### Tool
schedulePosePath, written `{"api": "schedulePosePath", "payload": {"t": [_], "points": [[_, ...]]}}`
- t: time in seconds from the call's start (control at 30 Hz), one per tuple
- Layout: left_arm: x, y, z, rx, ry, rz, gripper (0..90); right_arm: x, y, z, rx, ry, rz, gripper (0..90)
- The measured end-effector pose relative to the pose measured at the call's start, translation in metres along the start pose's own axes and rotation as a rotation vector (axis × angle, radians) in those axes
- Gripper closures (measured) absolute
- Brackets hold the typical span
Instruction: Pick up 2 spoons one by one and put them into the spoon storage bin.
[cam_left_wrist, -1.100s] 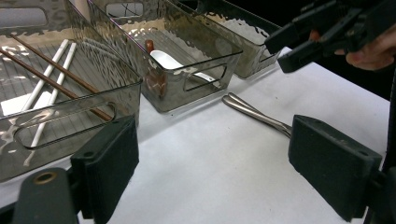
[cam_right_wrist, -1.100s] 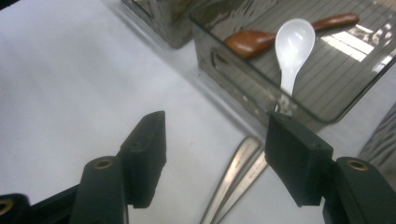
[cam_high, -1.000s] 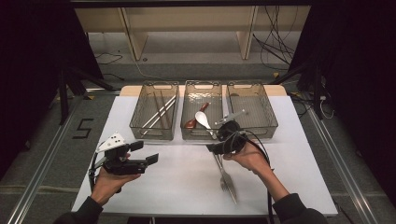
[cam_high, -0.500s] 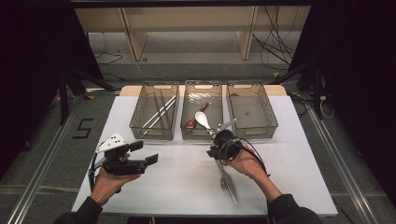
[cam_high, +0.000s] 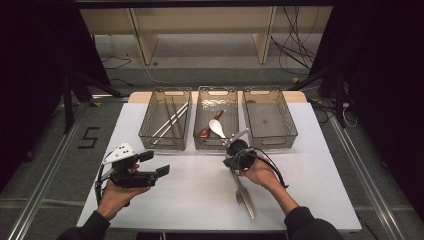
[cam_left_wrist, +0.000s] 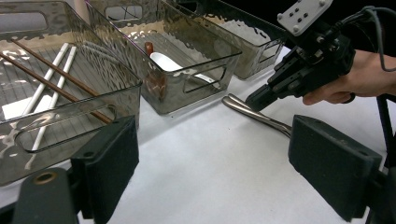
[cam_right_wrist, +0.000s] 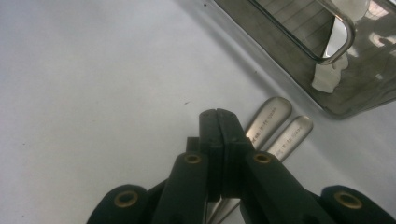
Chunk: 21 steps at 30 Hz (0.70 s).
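Two forks (cam_high: 243, 192) lie near the surface's front edge; right tongs (cam_right_wrist: 218, 122), just closing, press together over their handles, apparently empty. Left tongs (cam_left_wrist: 224, 163) spread, waiting.

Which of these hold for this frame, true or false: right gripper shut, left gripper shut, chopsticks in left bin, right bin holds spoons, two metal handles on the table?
1. The right gripper is shut. True: its jaws have just been closing and now meet, nothing visibly between them.
2. The left gripper is shut. False: it is open.
3. Chopsticks lie in the left bin. True.
4. The right bin holds the spoons. False: they lie in the middle bin.
5. Two metal handles lie on the table. True.
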<state>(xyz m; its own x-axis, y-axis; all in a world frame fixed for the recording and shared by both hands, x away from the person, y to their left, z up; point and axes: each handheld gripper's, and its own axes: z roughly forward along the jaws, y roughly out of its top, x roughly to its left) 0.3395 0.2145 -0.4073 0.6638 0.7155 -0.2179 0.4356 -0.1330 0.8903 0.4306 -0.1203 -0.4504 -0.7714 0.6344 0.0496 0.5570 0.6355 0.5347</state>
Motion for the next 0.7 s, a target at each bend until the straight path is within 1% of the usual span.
{"api": "schedulePosePath", "payload": {"t": [0.33,0.43,0.47,0.57,0.7], "points": [[0.0,0.001,0.002,-0.002,-0.001,-0.008,15.7,-0.004,0.002,0.011,0.014,-0.002,0.002,90.0],[-0.001,0.002,0.004,-0.001,-0.004,-0.009,15.7,-0.003,0.001,0.014,0.027,0.0,-0.003,90.0],[-0.001,0.003,0.004,0.004,-0.006,-0.002,15.7,-0.003,0.002,0.015,0.028,0.001,-0.006,90.0],[-0.002,0.003,0.005,0.003,-0.009,0.0,15.7,-0.002,0.002,0.018,0.037,-0.005,-0.007,90.0],[-0.001,0.002,0.004,0.005,-0.006,-0.004,15.7,-0.002,0.002,0.021,0.045,-0.007,-0.013,90.0]]}}
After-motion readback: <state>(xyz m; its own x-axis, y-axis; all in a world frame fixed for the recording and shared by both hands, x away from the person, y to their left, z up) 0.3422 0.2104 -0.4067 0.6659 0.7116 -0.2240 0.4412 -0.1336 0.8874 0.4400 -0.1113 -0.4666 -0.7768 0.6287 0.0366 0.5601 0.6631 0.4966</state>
